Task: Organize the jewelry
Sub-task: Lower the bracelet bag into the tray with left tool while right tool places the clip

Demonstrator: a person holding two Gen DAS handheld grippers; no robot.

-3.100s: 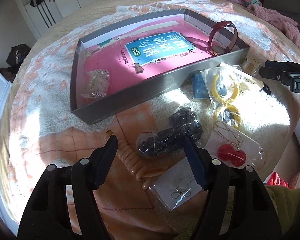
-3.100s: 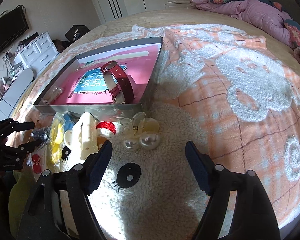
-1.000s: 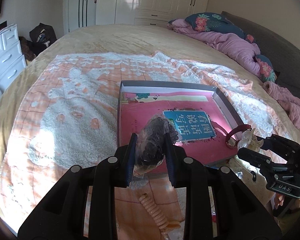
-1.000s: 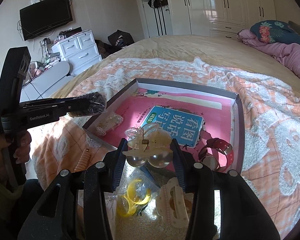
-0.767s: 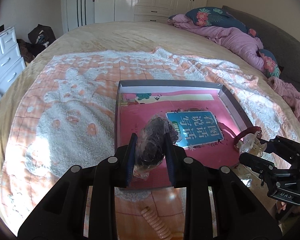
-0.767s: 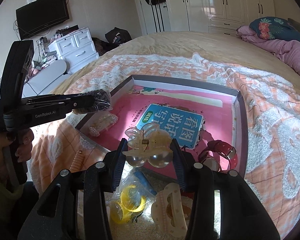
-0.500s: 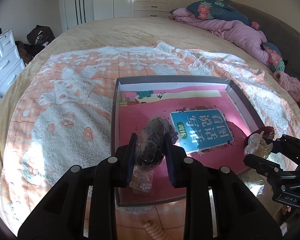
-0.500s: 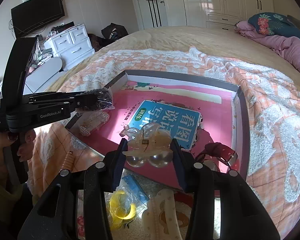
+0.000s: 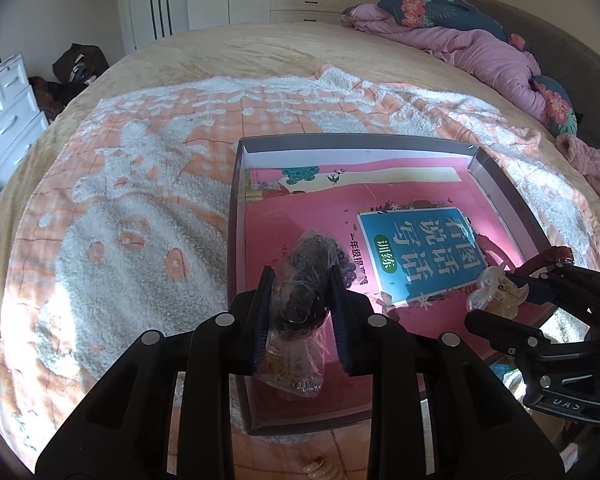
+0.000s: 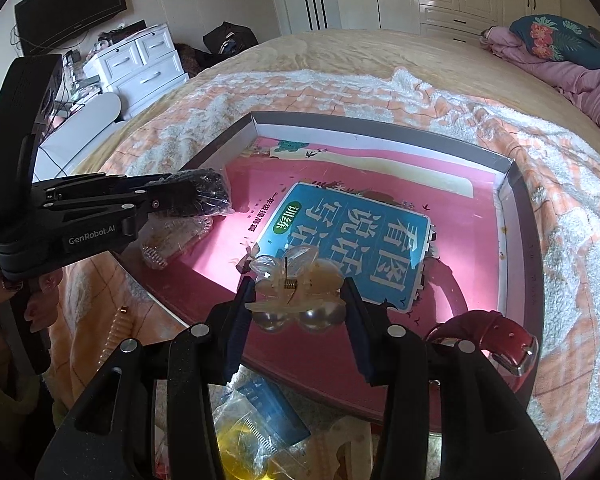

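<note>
Both grippers had travelled from the bedspread clutter to above the grey tray (image 9: 236, 216). The left gripper (image 9: 302, 320) clenched a bag of dark beads (image 9: 308, 280), and the right gripper (image 10: 298, 312) clasped a pearl hair claw (image 10: 296, 292). Both pieces hung over the tray's pink floor, seemingly ready for release.

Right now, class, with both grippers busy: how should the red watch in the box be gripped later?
Take the red watch across its strap loop, coming from above. It stands on edge in the box's near right corner, so the arched band offers two flat sides; the walls probably block a low side approach.
</note>
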